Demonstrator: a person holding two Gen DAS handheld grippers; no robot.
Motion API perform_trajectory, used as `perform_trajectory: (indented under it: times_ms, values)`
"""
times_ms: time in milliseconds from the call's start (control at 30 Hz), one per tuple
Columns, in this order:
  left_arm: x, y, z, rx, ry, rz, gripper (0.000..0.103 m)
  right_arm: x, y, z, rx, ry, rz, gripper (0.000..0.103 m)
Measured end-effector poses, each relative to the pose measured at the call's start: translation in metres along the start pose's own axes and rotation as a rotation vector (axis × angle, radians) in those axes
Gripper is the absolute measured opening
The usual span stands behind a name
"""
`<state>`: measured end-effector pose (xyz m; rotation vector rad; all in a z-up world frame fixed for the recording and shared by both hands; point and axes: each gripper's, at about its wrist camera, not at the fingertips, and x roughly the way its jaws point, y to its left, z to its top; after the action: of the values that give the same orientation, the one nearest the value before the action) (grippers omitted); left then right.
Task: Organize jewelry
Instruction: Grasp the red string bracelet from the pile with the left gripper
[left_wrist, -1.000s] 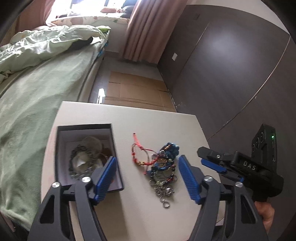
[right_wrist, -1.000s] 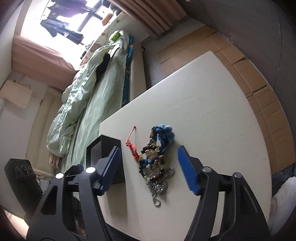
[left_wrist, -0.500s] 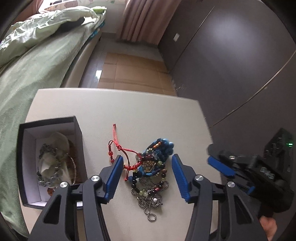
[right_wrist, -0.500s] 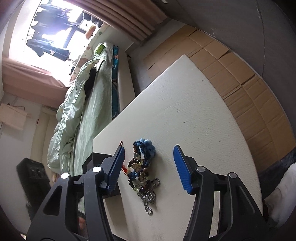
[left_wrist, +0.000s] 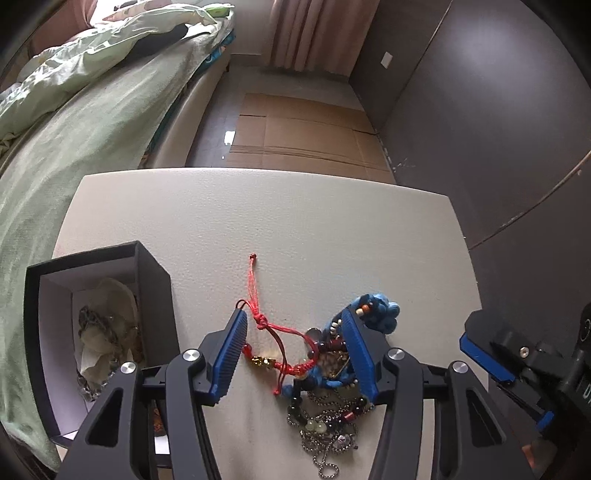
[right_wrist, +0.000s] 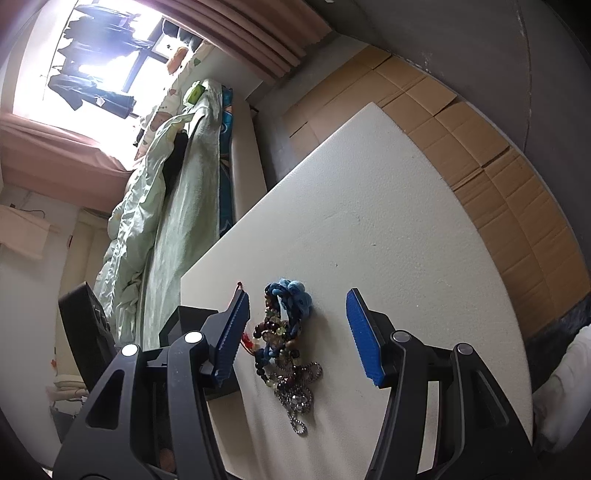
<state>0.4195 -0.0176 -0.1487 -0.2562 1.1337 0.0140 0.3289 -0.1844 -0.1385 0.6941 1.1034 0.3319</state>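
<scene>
A tangled pile of jewelry lies on the white table (left_wrist: 258, 206): a red cord bracelet (left_wrist: 275, 330) with a gold charm, a blue knotted bracelet (left_wrist: 376, 312), beaded strands and a silver chain (left_wrist: 327, 446). My left gripper (left_wrist: 293, 352) is open, low over the pile, its fingers on either side of the red cord. A black box (left_wrist: 92, 332) with a white lining holds several pieces at the left. My right gripper (right_wrist: 297, 338) is open, above the same pile (right_wrist: 286, 343).
A bed with green bedding (left_wrist: 74, 110) runs along the table's left side. Flattened cardboard (left_wrist: 303, 136) covers the floor beyond the far edge. A dark wall (left_wrist: 480, 110) is at the right. The right gripper's body (left_wrist: 517, 365) is beside the pile's right.
My left gripper has moved right from over the box and down onto the pile, its fingers now around the red cord. The right gripper has pulled back slightly.
</scene>
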Motion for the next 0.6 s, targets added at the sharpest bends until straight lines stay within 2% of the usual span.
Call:
perform_trajectory:
  times_ms: [167,233,433,567,600]
  values:
    - [-0.012,-0.007,0.001,0.034,-0.024,0.010,0.045,0.008,0.000,-0.001,0.012,0.019,-0.006,0.052]
    - [-0.009,-0.010,0.002,0.038,-0.004,0.006,0.045,0.007,0.002,-0.002,0.008,0.015,-0.006,0.052]
    - [0.013,-0.022,-0.001,0.094,0.051,0.107,0.038,0.006,-0.001,-0.002,0.012,0.012,-0.006,0.052]
    - [0.020,-0.015,-0.002,0.078,0.054,0.080,0.001,0.010,0.003,-0.003,0.010,0.020,-0.007,0.052]
    - [0.018,-0.013,-0.004,0.076,0.044,0.075,0.000,0.012,0.004,-0.002,0.007,0.024,-0.007,0.052]
